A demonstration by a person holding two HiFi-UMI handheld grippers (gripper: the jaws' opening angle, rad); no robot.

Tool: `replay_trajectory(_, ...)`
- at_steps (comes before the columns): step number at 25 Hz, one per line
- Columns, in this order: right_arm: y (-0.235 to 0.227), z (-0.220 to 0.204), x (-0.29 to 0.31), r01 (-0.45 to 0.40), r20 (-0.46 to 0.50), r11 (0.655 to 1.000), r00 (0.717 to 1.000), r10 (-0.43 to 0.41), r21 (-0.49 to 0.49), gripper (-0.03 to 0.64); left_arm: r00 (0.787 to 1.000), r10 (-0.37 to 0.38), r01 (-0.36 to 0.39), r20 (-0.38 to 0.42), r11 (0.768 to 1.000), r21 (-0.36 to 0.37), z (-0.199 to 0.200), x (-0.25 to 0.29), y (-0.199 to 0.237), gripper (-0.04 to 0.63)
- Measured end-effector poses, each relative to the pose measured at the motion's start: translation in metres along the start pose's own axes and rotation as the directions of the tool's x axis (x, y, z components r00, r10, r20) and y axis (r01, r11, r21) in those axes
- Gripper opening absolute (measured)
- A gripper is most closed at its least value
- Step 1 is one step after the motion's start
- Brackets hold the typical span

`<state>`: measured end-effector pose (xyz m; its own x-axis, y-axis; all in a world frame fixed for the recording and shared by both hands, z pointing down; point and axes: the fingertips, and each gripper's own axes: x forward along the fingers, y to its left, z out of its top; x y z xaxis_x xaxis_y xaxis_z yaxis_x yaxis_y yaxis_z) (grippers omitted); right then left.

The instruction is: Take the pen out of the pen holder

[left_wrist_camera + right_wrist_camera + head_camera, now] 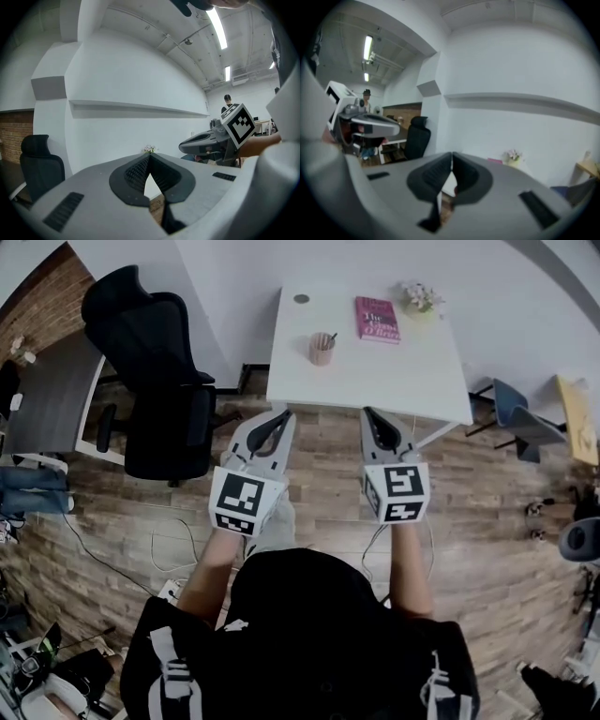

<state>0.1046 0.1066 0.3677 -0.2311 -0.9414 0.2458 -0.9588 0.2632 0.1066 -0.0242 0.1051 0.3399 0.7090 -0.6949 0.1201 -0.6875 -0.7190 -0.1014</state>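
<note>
Holding two grey two-jaw tools out over the wood-plank floor (487,521), short of the white rectangular table (441,390): left gripper (279,415) and right gripper (370,413) side by side, each with jaws pressed together tip to tip and pinching nothing, as both gripper views show. Facing, farther on, the small pinkish cylindrical pen holder (322,350), standing near the table's front edge, ahead of and between the two tools, and looking about equally near to either. Keeping the slim dark pen (329,337) inside it, long axis near upright, top leaning toward the right gripper's side, so probably suiting a reach from that hand. Showing the holder in the head view only; hiding it behind the jaws in both gripper views, while catching the little potted flowers (513,154) and, from the head, the red book (377,319) beyond.
</note>
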Motion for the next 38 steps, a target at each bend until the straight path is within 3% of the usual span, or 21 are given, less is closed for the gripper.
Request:
replay_trajectory(25,-0.031,0.049,0.198,0.042,-0.065,0.999,0.997,-0.042,-0.002,0.034,0.998,-0.053,0.052,-0.015,0.997,-0.051,-0.005,0.13,0.171,0.015)
replay_trajectory(38,-0.029,0.033,0.239,0.07,-0.137,0.997,0.988,-0.067,0.02,0.035,0.994,-0.105,0.102,-0.044,0.992,-0.078,-0.023,0.156,0.202,0.015)
